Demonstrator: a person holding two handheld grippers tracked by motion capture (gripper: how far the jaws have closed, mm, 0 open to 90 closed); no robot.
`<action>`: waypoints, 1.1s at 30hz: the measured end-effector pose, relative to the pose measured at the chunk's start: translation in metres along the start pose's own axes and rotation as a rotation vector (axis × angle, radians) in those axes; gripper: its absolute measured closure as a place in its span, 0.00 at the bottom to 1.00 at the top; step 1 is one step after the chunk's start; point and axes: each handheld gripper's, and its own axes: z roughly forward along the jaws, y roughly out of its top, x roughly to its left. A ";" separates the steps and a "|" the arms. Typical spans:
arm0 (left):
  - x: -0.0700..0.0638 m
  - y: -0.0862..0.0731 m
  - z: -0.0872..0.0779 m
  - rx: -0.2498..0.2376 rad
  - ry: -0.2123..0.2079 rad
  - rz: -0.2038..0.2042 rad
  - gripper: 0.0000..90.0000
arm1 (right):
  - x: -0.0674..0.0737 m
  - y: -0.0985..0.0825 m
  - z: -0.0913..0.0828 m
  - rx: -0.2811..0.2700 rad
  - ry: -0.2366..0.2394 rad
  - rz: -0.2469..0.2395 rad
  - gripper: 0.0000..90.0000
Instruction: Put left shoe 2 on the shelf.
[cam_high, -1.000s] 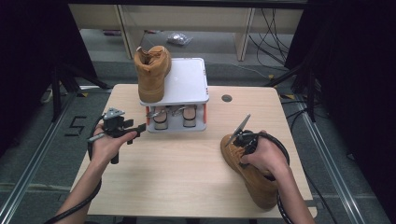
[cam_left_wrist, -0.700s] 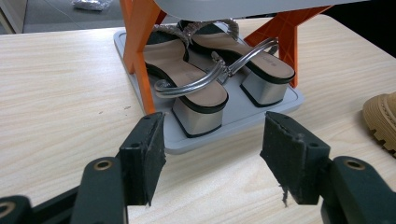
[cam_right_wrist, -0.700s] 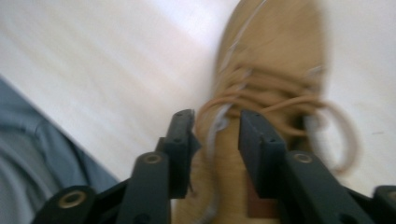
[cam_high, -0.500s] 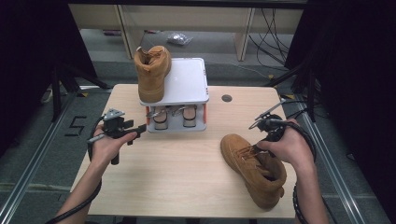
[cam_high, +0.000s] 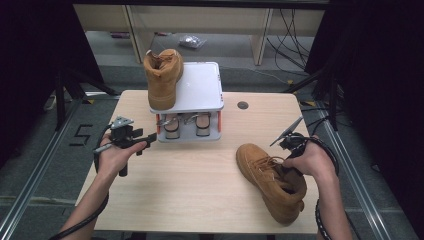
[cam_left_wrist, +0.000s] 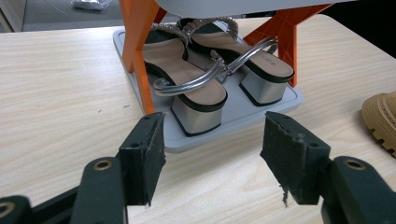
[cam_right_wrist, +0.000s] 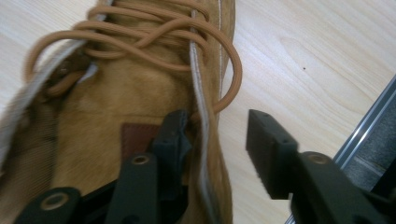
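The person's hand (cam_high: 306, 162) hides the collar of the tan suede lace-up boot (cam_high: 270, 177) near the desk's (cam_high: 200, 180) right edge.

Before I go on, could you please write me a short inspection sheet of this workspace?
Surface: pale wooden table, with a round dark grommet.
Job's things: one tan boot lying on the table near the right edge; a second boot upright on the white shoe rack; silver sandals on its lower shelf.
Clutter: nothing seen on the table.
Grippers: left gripper open, aimed at the sandals, nothing between its jaws. Right gripper open, its jaws astride the boot's collar edge.
Cables: one trails from each gripper; more hang behind the table.
Surroundings: a plastic bag on the floor beyond; dark curtains at both sides.
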 end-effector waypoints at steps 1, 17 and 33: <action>0.000 0.000 0.000 0.000 0.001 -0.001 0.43 | -0.001 0.001 0.004 0.005 0.010 -0.011 0.70; 0.006 -0.007 -0.001 -0.002 0.003 -0.014 0.43 | 0.006 0.014 0.023 0.062 0.010 -0.071 0.93; 0.014 -0.012 0.000 0.012 0.019 -0.029 0.43 | 0.014 0.029 -0.003 -0.078 -0.094 0.015 0.95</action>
